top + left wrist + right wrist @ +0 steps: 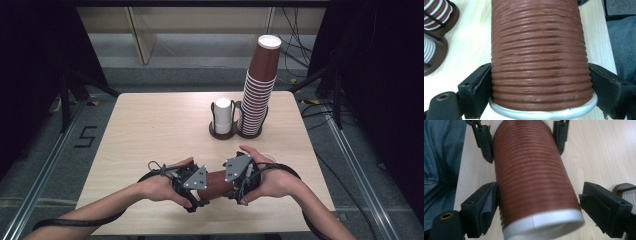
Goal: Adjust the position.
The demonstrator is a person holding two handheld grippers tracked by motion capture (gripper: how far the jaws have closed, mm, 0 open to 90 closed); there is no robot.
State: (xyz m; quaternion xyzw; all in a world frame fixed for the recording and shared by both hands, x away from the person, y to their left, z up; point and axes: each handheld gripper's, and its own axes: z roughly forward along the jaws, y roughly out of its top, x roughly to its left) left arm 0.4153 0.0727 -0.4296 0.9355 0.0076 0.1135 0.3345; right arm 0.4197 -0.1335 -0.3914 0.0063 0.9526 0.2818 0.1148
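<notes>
The brown cup (540,55) runs off the left gripper view's top edge, its far end unseen.

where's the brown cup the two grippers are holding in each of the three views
High view: the brown cup lies sideways low in the middle, between the left gripper and right gripper.
Left gripper view: it fills the centre, white rim at the bottom, the jaws pressed on both sides.
Right gripper view: it runs up the middle, white rim lowest.
Shared landmark: the cup holder on the table, top left in the left gripper view, at the right edge in the right gripper view.

Tall cup stack (257,90) blocks far right, left tabletop (145,125) free
</notes>
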